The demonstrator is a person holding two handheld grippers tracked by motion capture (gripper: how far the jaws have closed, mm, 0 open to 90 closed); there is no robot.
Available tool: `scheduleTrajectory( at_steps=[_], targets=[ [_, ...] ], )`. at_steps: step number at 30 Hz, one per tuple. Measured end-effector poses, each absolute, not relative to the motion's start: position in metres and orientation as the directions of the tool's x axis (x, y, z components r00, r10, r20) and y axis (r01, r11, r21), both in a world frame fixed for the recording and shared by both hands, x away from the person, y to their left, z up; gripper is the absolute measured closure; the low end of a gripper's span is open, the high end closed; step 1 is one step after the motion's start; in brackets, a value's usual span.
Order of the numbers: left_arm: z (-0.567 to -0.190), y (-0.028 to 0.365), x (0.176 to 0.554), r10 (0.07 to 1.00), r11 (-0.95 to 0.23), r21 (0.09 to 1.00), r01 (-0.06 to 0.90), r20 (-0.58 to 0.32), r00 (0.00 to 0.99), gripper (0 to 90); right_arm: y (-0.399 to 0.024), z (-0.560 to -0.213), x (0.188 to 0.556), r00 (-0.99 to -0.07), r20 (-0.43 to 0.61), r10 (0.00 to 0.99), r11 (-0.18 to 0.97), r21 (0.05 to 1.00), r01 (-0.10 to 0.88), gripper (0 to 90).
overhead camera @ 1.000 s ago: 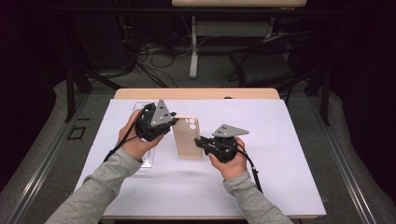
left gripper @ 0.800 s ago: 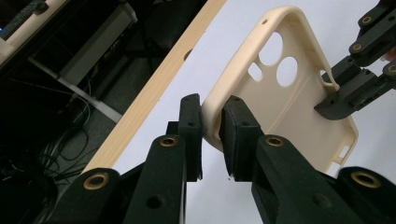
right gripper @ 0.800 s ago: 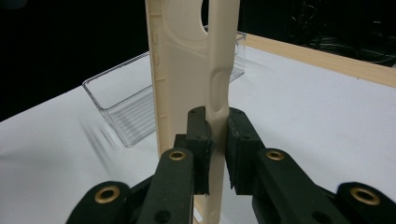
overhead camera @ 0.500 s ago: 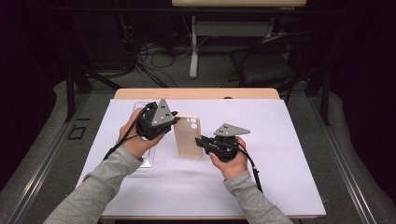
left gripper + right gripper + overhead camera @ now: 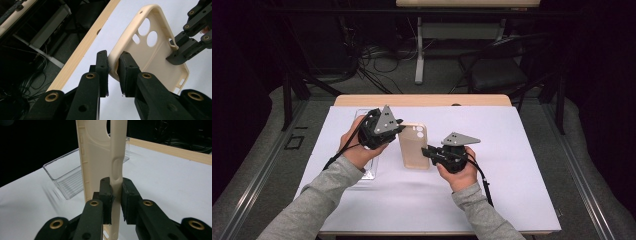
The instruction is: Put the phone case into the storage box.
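Cream phone case (image 5: 414, 145) is held up over the middle of the table (image 5: 522, 190), toward its far edge. Both arms reach in, hands apart. Left tool (image 5: 401, 128) pinches its left rim; right tool (image 5: 424, 150) pinches its right rim.

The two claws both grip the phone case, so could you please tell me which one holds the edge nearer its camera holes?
The left claw, clamped on the beige phone case beside its camera holes; the right claw grips the opposite long edge, farther down.

grey long sleeves on both forearms. left gripper (image 5: 398, 128) and right gripper (image 5: 426, 151): black jaws, brass-coloured pivot screws, grey three-cornered top plates, black trailing cables.
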State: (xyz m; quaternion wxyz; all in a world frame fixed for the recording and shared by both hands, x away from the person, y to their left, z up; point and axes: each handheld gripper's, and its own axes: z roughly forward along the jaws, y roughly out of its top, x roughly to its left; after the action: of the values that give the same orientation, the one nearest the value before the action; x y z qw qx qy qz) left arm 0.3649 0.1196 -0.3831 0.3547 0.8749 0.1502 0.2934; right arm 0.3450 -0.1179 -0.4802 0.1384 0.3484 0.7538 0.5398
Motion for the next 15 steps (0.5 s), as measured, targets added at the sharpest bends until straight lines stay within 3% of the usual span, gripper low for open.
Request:
scheduleTrajectory(
  at_steps=[4,15],
  targets=[
    [-0.383,0.118,0.367,0.466,-0.704,0.709,0.049,0.408,0.785,79.4,-0.119,-0.48,0.345,-0.713,0.167,0.681,0.169,0.911,0.375,79.5],
    [-0.382,0.117,0.376,0.474,-0.702,0.711,0.048,0.415,0.776,79.3,-0.125,-0.478,0.347,-0.701,0.174,0.691,0.152,0.914,0.376,65.9]
  ],
)
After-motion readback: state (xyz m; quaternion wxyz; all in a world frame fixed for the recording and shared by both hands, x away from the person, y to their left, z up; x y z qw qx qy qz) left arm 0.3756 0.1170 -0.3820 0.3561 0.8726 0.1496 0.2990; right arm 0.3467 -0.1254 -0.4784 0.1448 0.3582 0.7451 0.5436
